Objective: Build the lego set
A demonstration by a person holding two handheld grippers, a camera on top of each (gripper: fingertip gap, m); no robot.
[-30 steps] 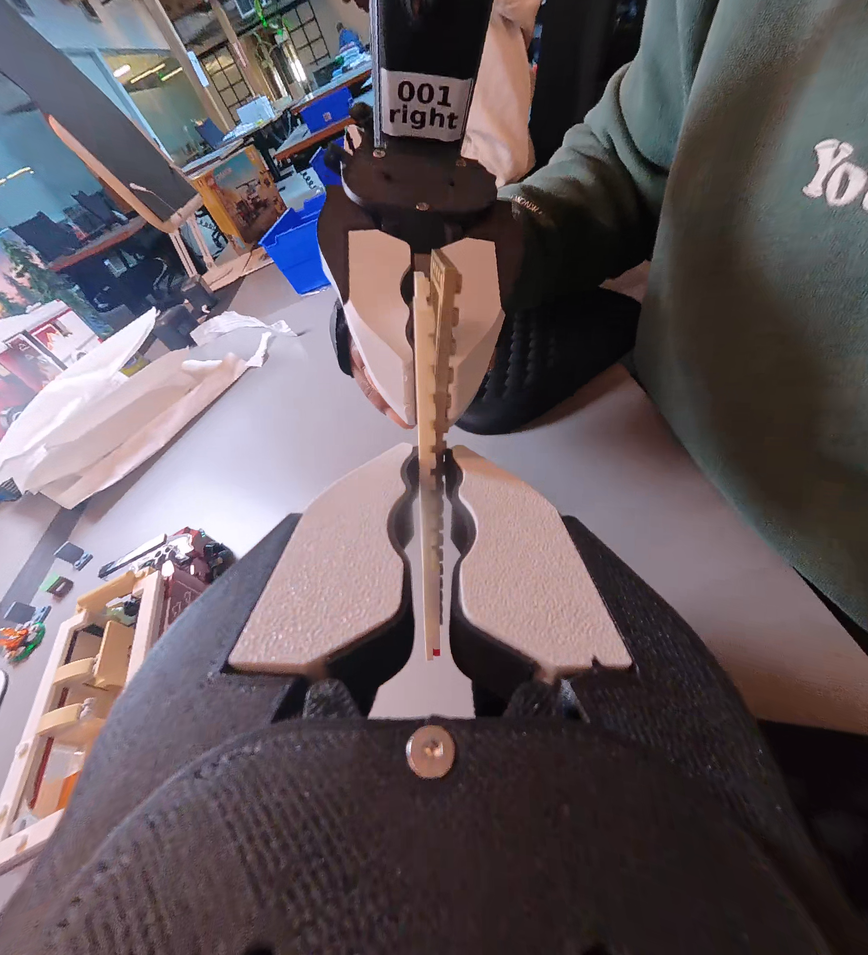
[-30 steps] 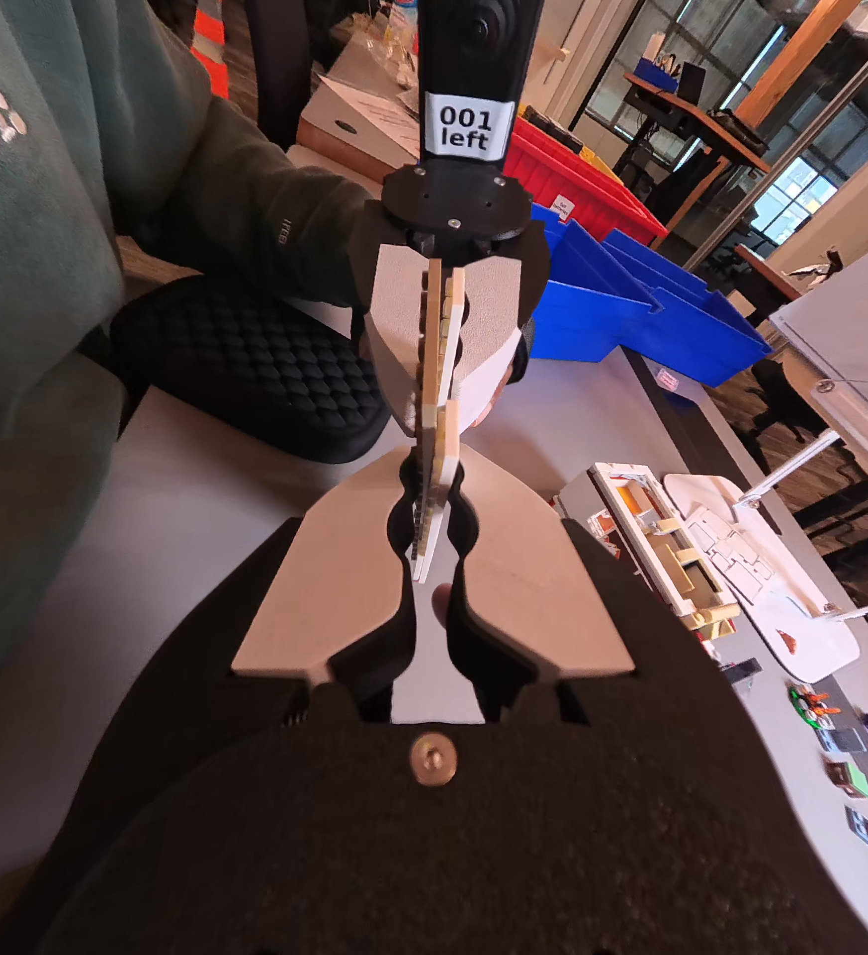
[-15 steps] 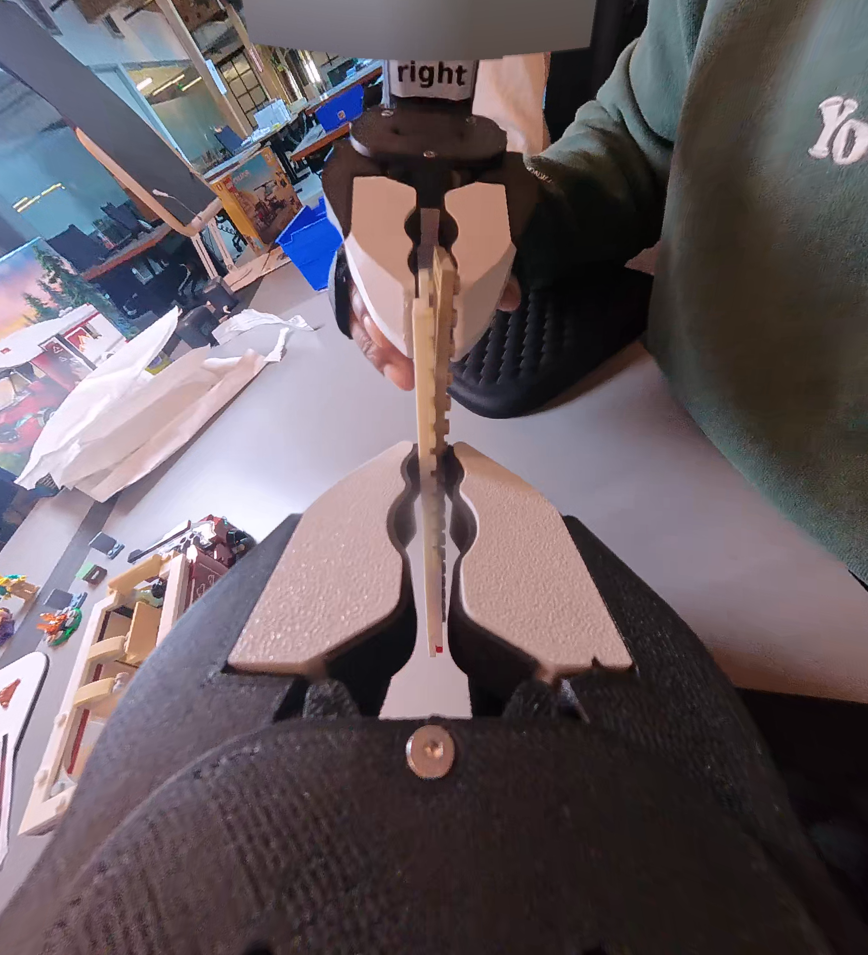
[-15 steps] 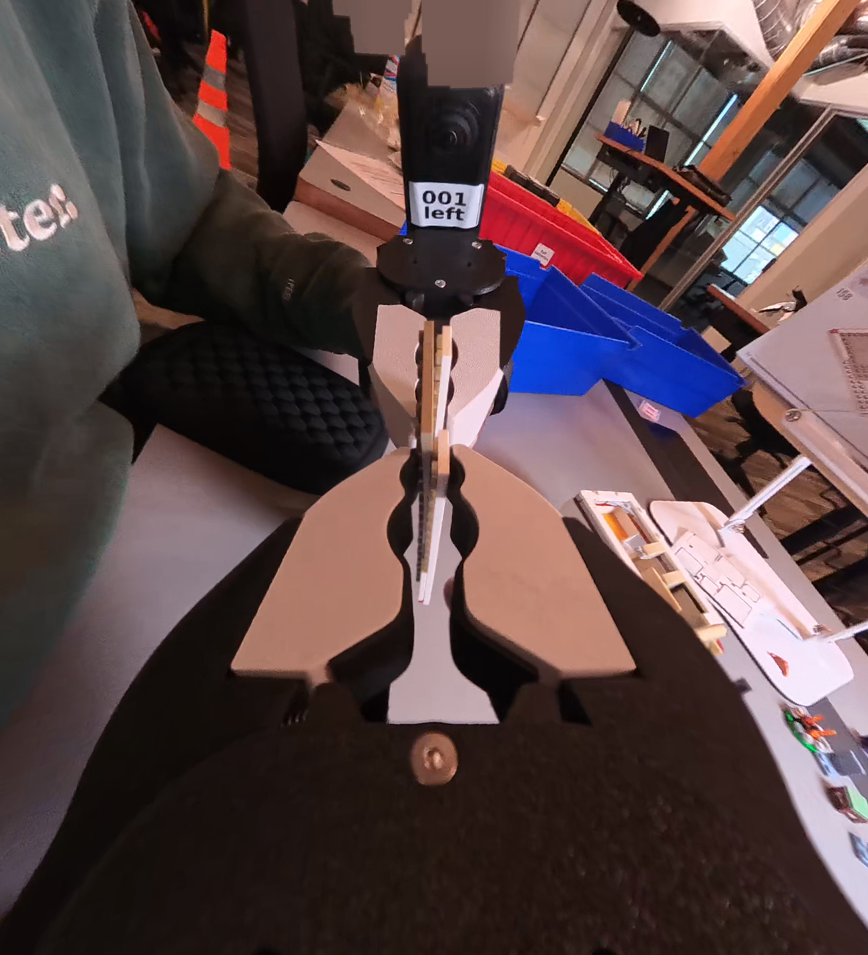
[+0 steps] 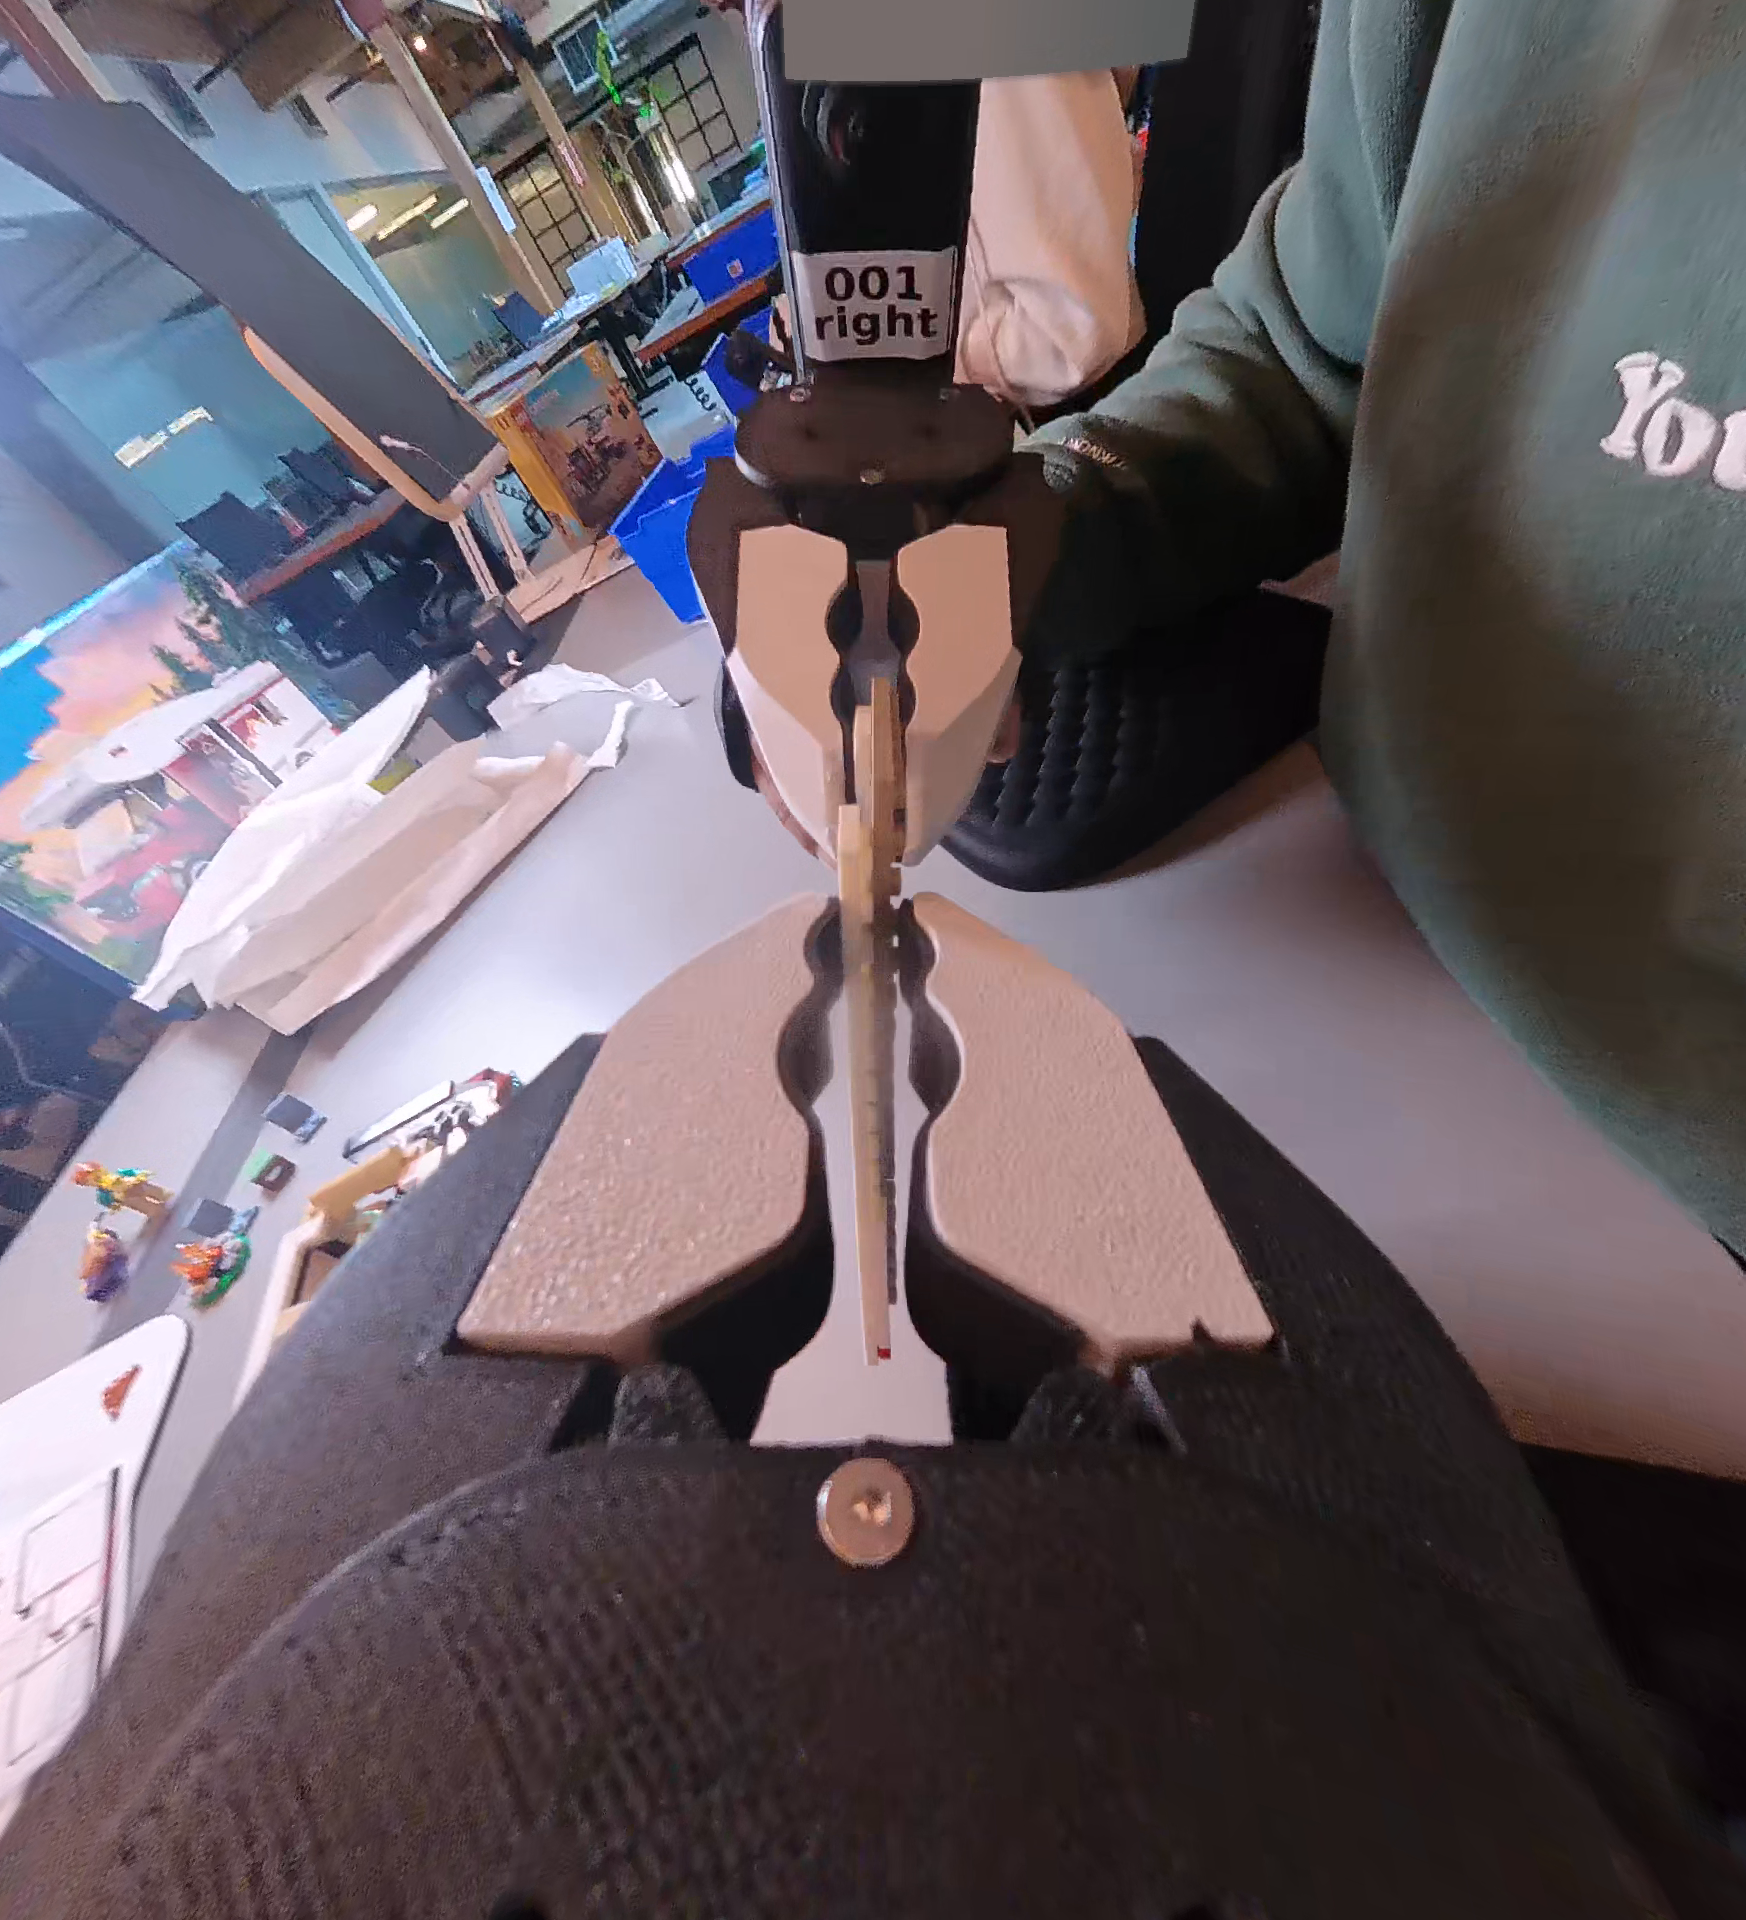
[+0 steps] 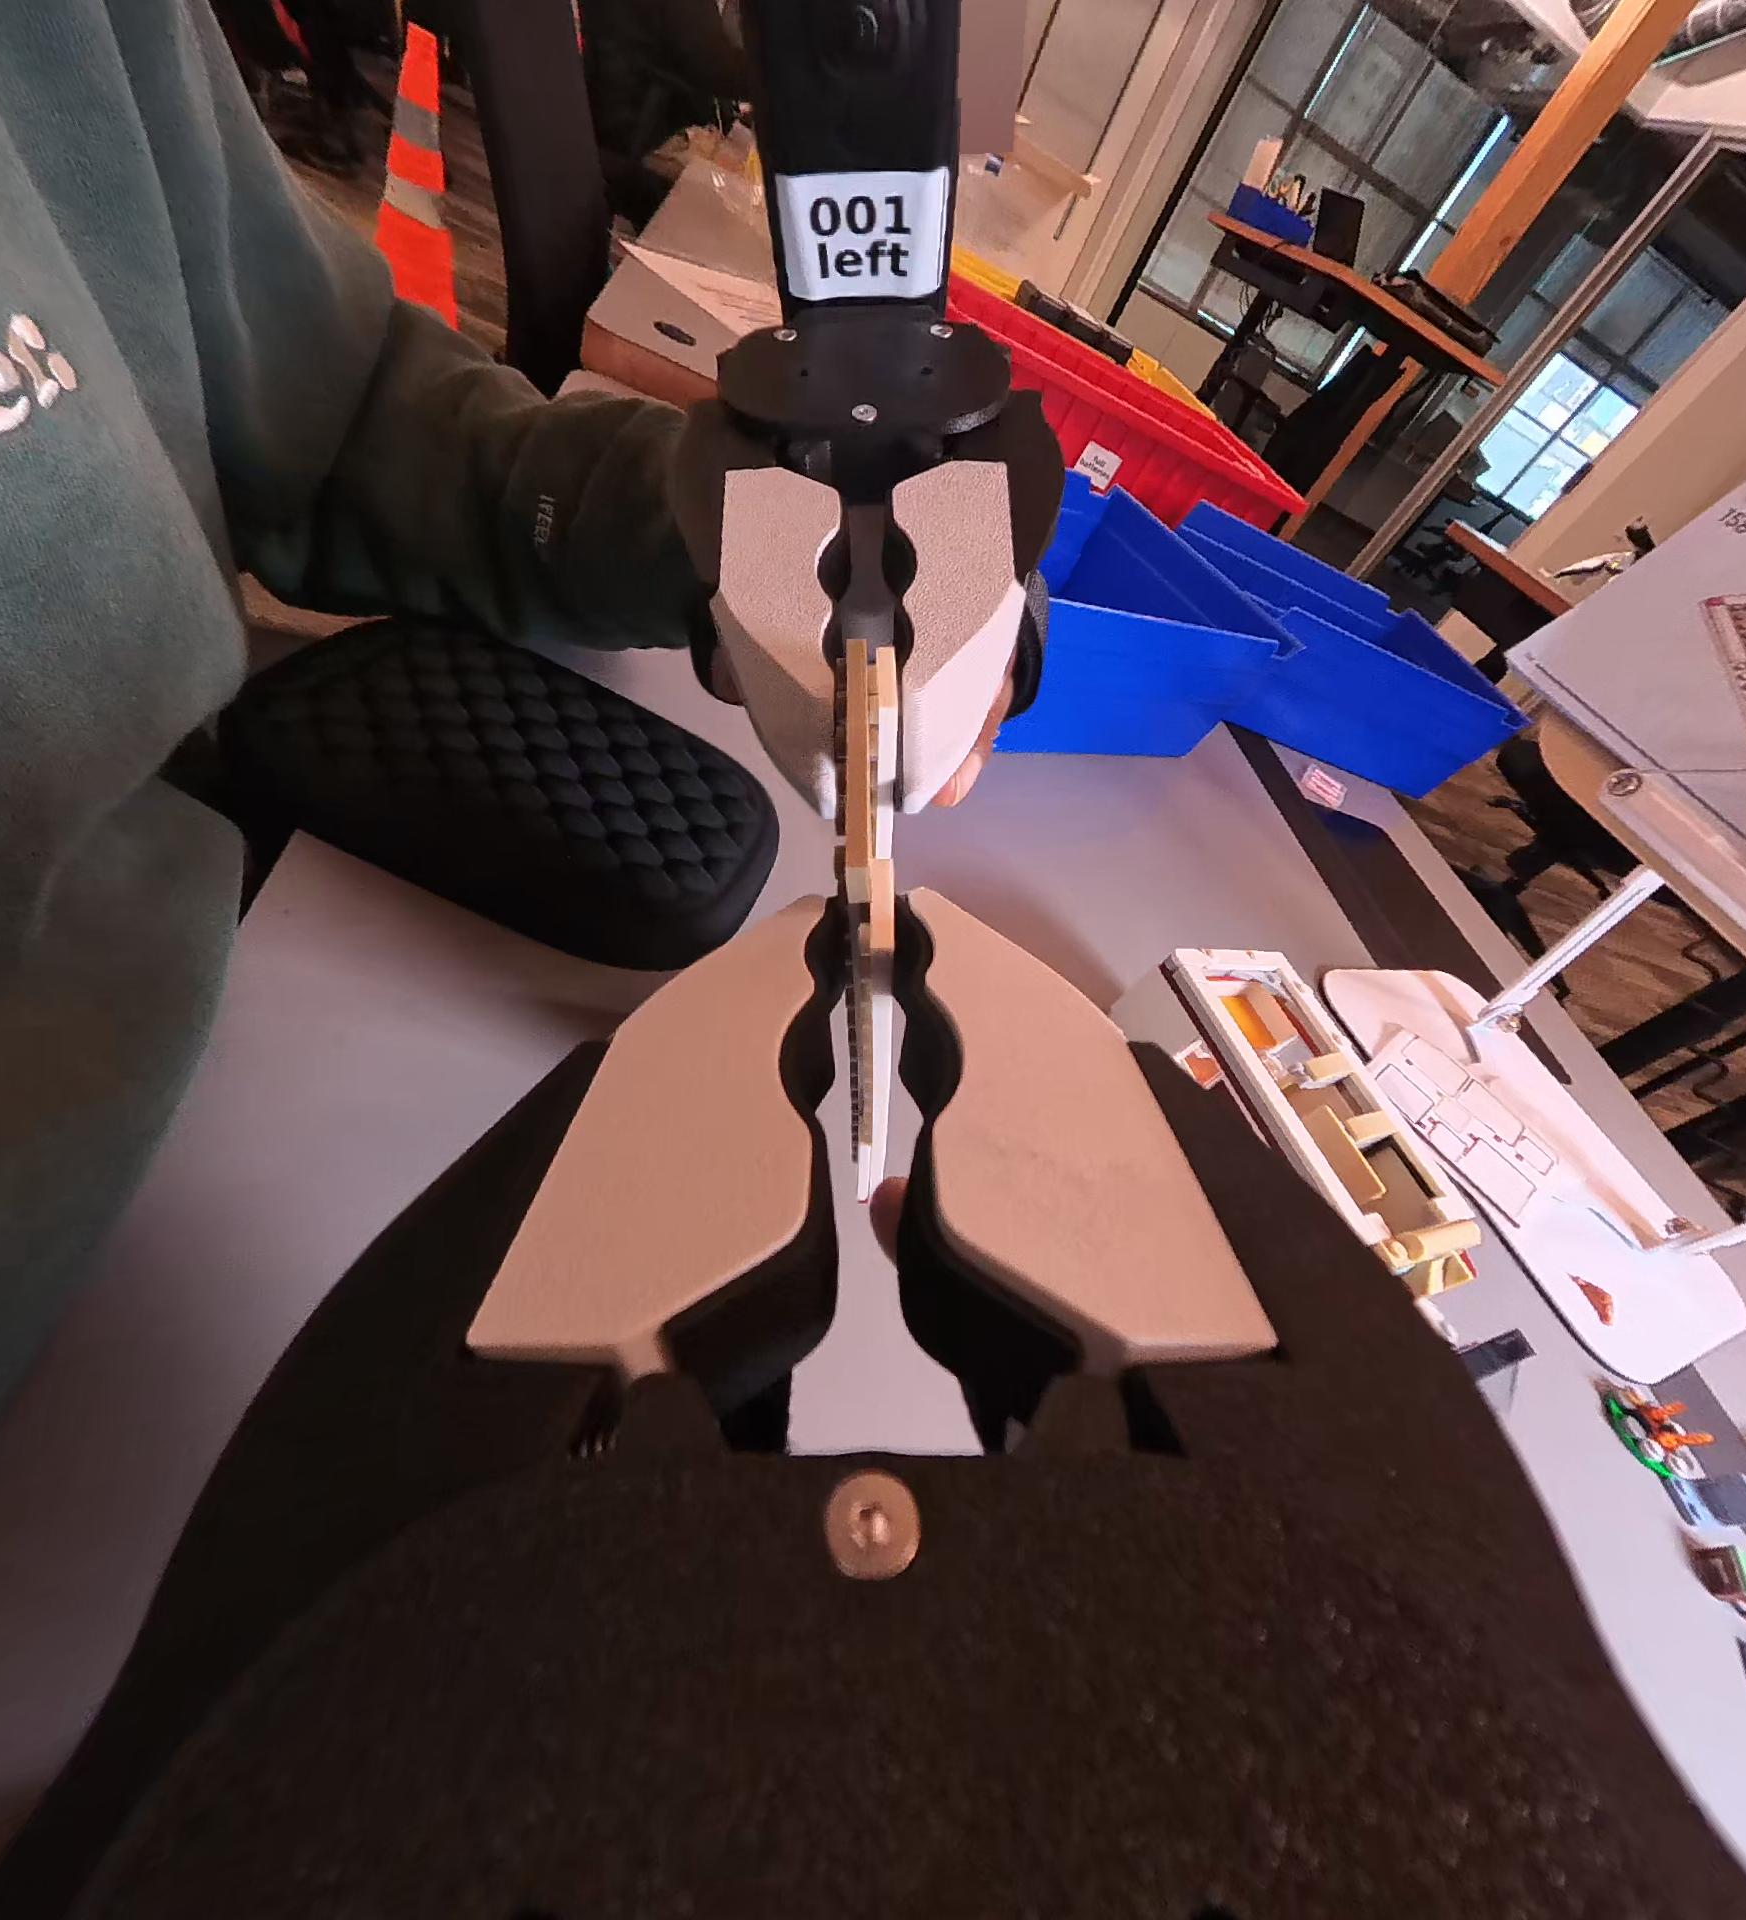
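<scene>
A thin stack of tan and white flat brick plates [image 5: 861,1039], seen edge-on, spans both grippers above the grey table [image 5: 640,935]. My left gripper [image 5: 869,920] is shut on its near end, with both pads pressed on the plates. My right gripper [image 5: 869,847] faces it, tip to tip, shut on the far end. In the right wrist view, my right gripper [image 6: 869,909] pinches the plates [image 6: 867,790] and my left gripper [image 6: 869,805] pinches the other end. A fingertip shows behind the jaws.
A person in a green sweatshirt [image 5: 1575,727] sits close. A partly built brick model [image 6: 1305,1122] and a white panel [image 6: 1575,1226] lie on the table. Blue bins [image 6: 1264,665], white paper bags [image 5: 349,862], a toy box [image 5: 69,790], small figures [image 5: 121,1226] and a black armrest pad [image 6: 495,790] are around. The grippers are tip to tip, or close to it.
Both grippers stay shut on the plates. Since half a second ago the two grippers have drawn closer, tip to tip, and the views have tilted slightly.
</scene>
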